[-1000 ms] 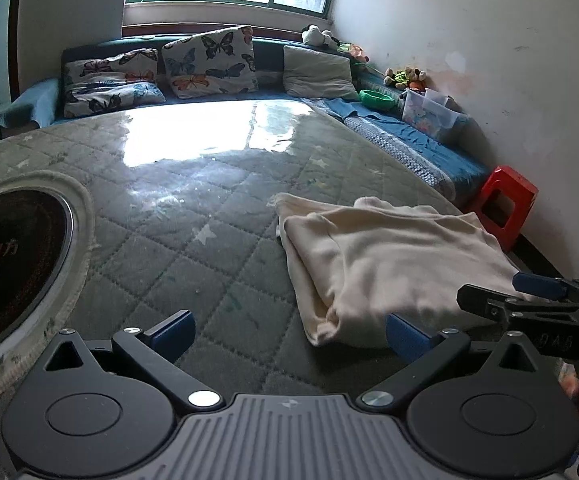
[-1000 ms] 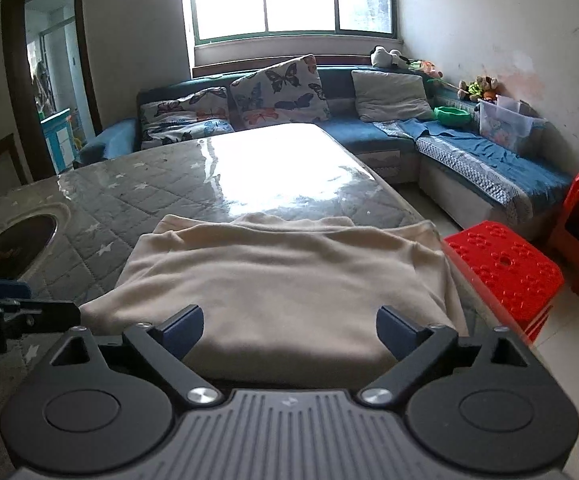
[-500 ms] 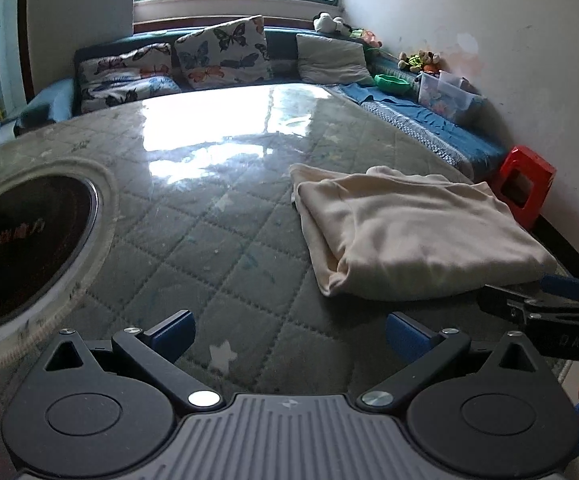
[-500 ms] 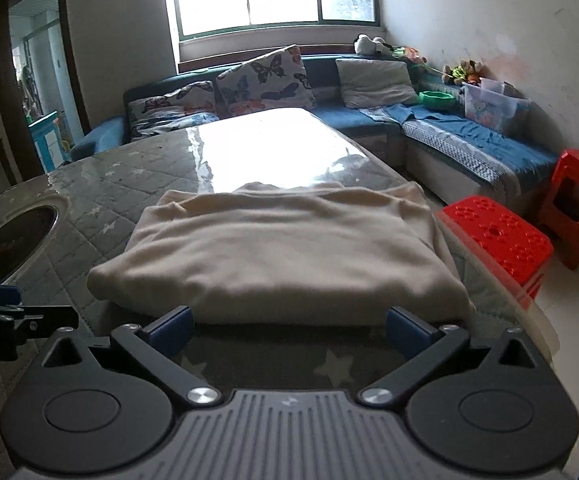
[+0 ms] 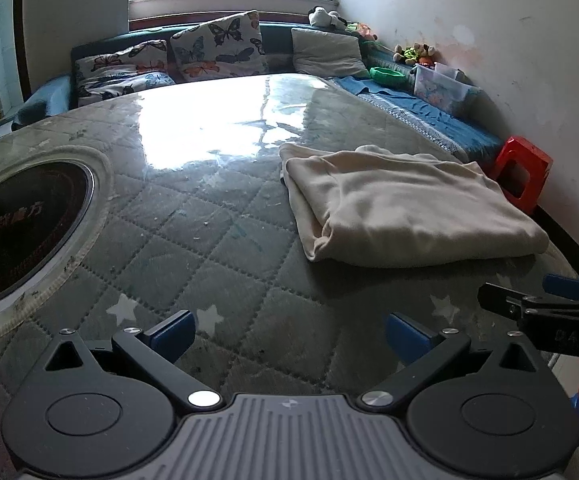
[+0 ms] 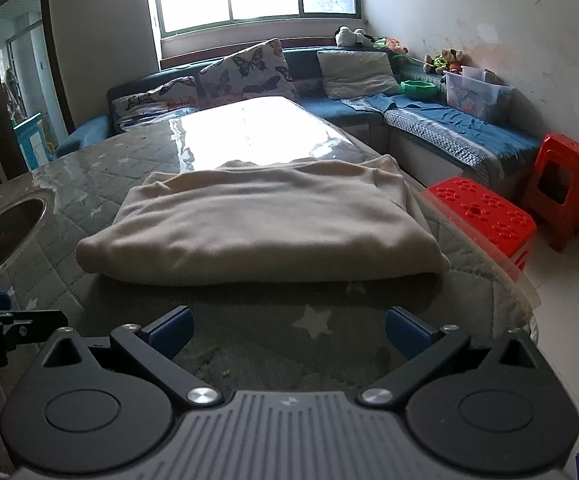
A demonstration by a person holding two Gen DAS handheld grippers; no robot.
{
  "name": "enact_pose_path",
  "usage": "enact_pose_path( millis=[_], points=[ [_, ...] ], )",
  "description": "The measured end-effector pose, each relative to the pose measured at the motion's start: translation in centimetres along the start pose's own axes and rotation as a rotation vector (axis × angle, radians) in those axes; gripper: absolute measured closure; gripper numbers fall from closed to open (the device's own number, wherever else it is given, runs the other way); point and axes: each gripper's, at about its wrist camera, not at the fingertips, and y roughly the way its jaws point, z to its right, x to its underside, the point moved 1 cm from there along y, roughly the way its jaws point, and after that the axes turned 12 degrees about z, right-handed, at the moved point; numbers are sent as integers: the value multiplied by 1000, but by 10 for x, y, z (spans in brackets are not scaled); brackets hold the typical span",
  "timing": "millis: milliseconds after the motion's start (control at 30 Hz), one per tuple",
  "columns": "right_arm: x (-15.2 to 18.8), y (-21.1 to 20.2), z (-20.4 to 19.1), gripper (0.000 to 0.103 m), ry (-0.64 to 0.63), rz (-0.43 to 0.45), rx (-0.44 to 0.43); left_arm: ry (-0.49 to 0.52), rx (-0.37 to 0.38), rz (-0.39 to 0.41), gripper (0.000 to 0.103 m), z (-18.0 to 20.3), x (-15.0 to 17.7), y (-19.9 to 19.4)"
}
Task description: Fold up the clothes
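A cream garment (image 5: 405, 208) lies folded into a thick rectangle on the quilted grey table cover (image 5: 217, 240), toward the table's right end. In the right wrist view the same garment (image 6: 265, 224) fills the middle, its near fold just beyond my right gripper (image 6: 289, 330), which is open with nothing between its blue pads. My left gripper (image 5: 291, 334) is open too, held over bare table to the left of the garment and short of it. The right gripper's fingers (image 5: 537, 300) show at the right edge of the left wrist view.
A round dark inset (image 5: 21, 224) sits in the table at the left. Two red plastic stools (image 6: 485, 216) stand off the table's right end. A blue corner sofa (image 6: 441, 128) with cushions, a green bowl and a clear box runs along the far and right walls.
Both grippers have drawn back toward the near table edge, away from the garment. The garment, earlier right at the right gripper's pads, now lies clear beyond them; it has not moved.
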Motion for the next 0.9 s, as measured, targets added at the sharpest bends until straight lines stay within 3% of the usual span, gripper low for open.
enact_pose_path(
  millis=[900],
  points=[
    [11,-10,1,0,5,8,24,-4,21,-22,0,22,15,-3]
  ],
)
